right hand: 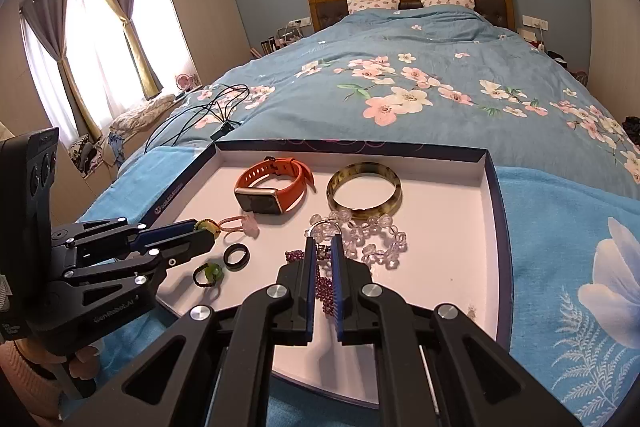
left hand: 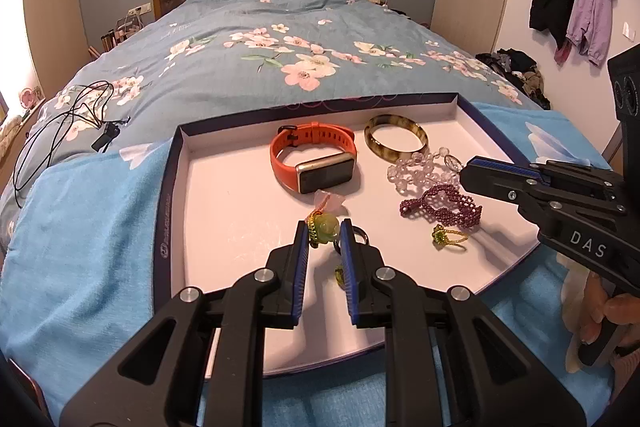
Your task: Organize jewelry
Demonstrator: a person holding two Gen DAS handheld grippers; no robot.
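My working floor is a shallow box lid point(left hand: 178, 163) lying on a blue towel point(left hand: 80, 227) at the foot of the bed point(left hand: 248, 39); its dark raised rim hems in all sides, and the left half of the white floor is bare — that is my free room. The right half is crowded: an orange watch point(left hand: 312, 157), a mottled bangle point(left hand: 396, 139) just beside it, a clear bead bracelet point(left hand: 416, 171) touching the bangle, a purple beaded band point(left hand: 440, 205) and a small green-stone ring point(left hand: 446, 237). A black ring point(right hand: 237, 255) lies near my left fingers.

My left gripper point(left hand: 324, 231) slants down over the lid, jaws pinched on a green bead charm point(left hand: 325, 227) with a pink knotted cord. My right gripper point(right hand: 322, 247) also slants down, jaws nearly together on the silvery ring point(right hand: 322, 227) of the bead bracelet.
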